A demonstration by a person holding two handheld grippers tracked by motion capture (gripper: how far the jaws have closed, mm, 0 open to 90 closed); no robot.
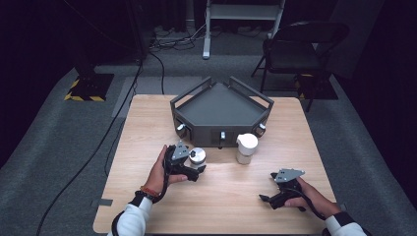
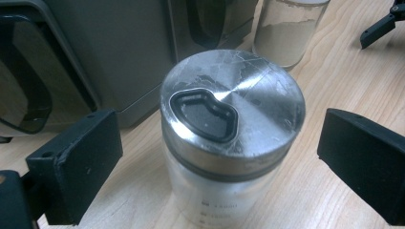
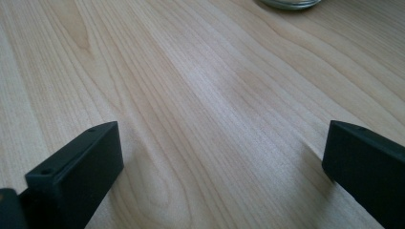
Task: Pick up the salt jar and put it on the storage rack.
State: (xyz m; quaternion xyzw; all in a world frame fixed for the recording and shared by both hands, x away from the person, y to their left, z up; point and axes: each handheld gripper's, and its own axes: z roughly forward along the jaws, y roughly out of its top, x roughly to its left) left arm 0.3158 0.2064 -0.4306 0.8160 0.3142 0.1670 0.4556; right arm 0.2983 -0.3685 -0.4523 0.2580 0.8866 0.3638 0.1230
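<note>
A clear glass jar with a brushed metal lid (image 2: 232, 102) stands on the wooden table (image 1: 147, 128) in front of the grey rack. My left gripper (image 1: 194, 168) is open, one jaw on each side of the jar (image 1: 197, 156), neither touching it. The lid has a black flip tab. A second jar with a white cap (image 1: 246, 147) holds pale powder (image 2: 286, 33) and stands to the right. My right gripper (image 1: 268, 196) is open low over bare wood near the front right, its fingers (image 3: 76, 171) wide apart.
A dark grey five-sided rack (image 1: 221, 110) with railings and small jars in its front slots sits at the table's back middle. A folding chair (image 1: 300, 51), cables and a stand base with hazard tape (image 1: 88, 88) lie on the carpet beyond.
</note>
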